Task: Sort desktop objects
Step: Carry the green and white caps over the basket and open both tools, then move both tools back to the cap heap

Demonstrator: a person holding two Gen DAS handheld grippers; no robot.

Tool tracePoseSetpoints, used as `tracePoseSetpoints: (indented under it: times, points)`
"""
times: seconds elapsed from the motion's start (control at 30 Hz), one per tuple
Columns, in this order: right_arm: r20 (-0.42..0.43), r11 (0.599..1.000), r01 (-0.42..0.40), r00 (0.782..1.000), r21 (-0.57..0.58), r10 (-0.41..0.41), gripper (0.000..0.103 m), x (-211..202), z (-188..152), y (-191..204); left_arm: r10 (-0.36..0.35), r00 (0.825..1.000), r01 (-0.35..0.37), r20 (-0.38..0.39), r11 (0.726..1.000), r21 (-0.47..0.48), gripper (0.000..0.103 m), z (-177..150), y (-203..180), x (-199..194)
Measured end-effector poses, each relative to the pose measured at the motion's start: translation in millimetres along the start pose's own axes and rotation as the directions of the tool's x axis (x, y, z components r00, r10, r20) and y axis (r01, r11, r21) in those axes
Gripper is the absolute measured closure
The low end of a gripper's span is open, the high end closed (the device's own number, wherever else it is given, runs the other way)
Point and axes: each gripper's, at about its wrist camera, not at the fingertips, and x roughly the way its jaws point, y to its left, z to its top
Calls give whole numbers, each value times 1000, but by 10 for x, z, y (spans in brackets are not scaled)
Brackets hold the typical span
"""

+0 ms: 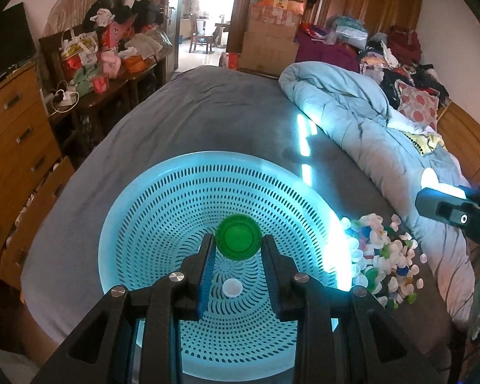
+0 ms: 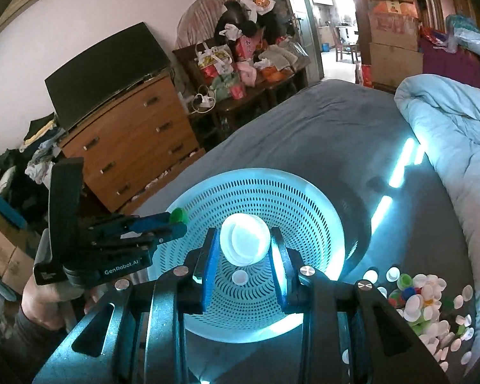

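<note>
the left gripper clamps a green bottle cap between its fingertips above a pale blue perforated basket on a grey bedsheet. a single white cap lies on the basket's floor. a heap of mixed caps sits just beside the basket's right rim, near the right gripper.
</note>
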Motion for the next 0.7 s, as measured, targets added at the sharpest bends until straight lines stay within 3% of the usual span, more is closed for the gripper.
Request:
tracePoseSetpoints:
  times: [0.1,0.13,0.2,0.23,0.4,0.5,0.6,0.7]
  points:
    - [-13,1000,7,1000,-9,-7,75,59,-9,36,-3,1000,3,11,1000,-6,69,17,24,-5]
    - [-17,1000,16,1000,-12,-16,74,46,-9,43,1,1000,-1,15,1000,-8,63,27,25,-17]
    - [-1,1000,30,1000,-9,-30,55,-1,-12,26,22,999,-21,41,1000,-8,34,24,4,-66]
    - [12,1000,31,999,-4,-31,53,-27,-4,22,38,998,-37,56,999,-9,32,23,3,-99]
    - [82,1000,18,996,16,-19,53,-232,-39,-31,45,996,-44,76,999,-19,31,11,4,-171]
    - [171,999,35,985,13,-37,53,-527,-202,-97,32,995,-32,90,999,-2,31,-68,-69,-232]
    - [235,992,127,963,23,-129,46,-809,-640,-252,-22,992,17,122,999,37,31,-254,-273,-336]
    - [230,969,235,942,74,-246,45,-996,-1244,-522,-110,984,93,137,987,130,30,-554,-685,-416]
